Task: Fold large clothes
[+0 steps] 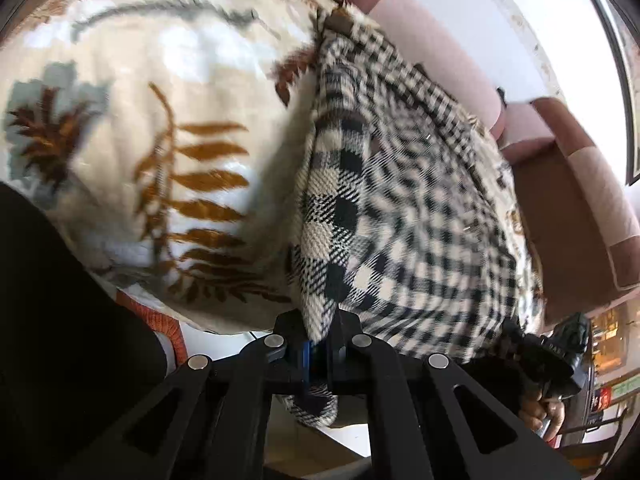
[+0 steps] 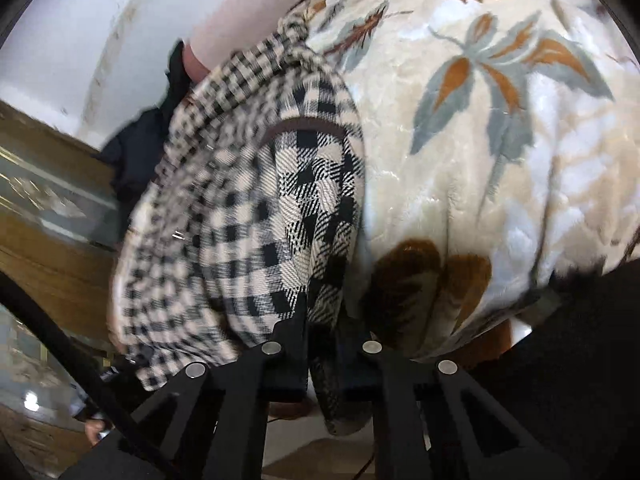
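Observation:
A black-and-cream checked garment (image 1: pixel 400 200) hangs stretched between my two grippers above a bed. My left gripper (image 1: pixel 320 340) is shut on one edge of it; cloth passes between the fingers and hangs below them. My right gripper (image 2: pixel 322 340) is shut on another edge of the checked garment (image 2: pixel 224 216), with a fold of cloth hanging below the fingers. In the left wrist view the right gripper (image 1: pixel 560 364) shows at the lower right with the hand that holds it. The garment is blurred.
A cream blanket with brown and grey leaves (image 1: pixel 140 140) covers the bed; it also shows in the right wrist view (image 2: pixel 500 140). A pink and brown headboard (image 1: pixel 560 152) and white wall stand behind. A dark garment (image 2: pixel 136 160) lies by a wooden cabinet (image 2: pixel 48 248).

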`<action>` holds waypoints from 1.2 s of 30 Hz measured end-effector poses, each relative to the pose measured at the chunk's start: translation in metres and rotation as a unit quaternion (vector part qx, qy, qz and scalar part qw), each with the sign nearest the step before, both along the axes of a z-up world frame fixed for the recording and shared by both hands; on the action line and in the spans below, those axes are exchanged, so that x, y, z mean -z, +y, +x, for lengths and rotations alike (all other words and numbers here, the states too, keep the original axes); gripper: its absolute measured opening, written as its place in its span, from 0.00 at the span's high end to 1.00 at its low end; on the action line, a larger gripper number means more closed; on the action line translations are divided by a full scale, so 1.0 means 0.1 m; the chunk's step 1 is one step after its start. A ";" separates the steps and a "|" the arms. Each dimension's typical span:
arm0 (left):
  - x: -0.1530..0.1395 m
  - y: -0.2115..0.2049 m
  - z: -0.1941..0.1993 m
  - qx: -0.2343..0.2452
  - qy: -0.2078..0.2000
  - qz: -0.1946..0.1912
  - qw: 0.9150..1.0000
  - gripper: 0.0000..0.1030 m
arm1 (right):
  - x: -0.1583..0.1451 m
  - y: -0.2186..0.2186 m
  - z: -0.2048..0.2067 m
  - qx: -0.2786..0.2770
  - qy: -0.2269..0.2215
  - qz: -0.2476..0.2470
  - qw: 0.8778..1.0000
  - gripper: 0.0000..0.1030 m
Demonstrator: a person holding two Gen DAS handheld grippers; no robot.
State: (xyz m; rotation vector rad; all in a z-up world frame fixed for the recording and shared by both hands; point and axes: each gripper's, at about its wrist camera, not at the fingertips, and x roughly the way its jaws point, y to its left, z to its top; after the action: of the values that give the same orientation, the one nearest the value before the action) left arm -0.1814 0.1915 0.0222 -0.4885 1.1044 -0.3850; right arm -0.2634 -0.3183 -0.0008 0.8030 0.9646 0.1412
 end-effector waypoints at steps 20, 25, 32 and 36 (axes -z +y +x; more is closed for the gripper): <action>-0.95 -0.19 0.73 0.027 -0.115 0.020 0.993 0.96 | -0.93 0.01 0.62 -0.026 -0.089 -0.037 0.995 0.94; -1.11 -0.40 1.56 0.009 -0.137 0.046 0.990 0.96 | -1.24 -0.06 1.36 -0.005 -0.113 -0.069 0.991 0.94; -1.18 -0.58 2.55 -0.025 -0.151 0.072 0.986 0.96 | -1.42 -0.15 2.45 0.037 -0.115 -0.122 0.985 0.94; -1.07 -0.62 3.07 -0.044 -0.140 0.085 0.985 0.96 | -1.31 -0.19 2.99 0.051 -0.095 -0.153 0.982 0.94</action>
State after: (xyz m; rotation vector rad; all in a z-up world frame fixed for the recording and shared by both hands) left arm 0.1258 0.1292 0.1296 -0.3192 0.8306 -0.2694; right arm 0.0357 -0.3369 0.1299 0.5419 0.7402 -0.0199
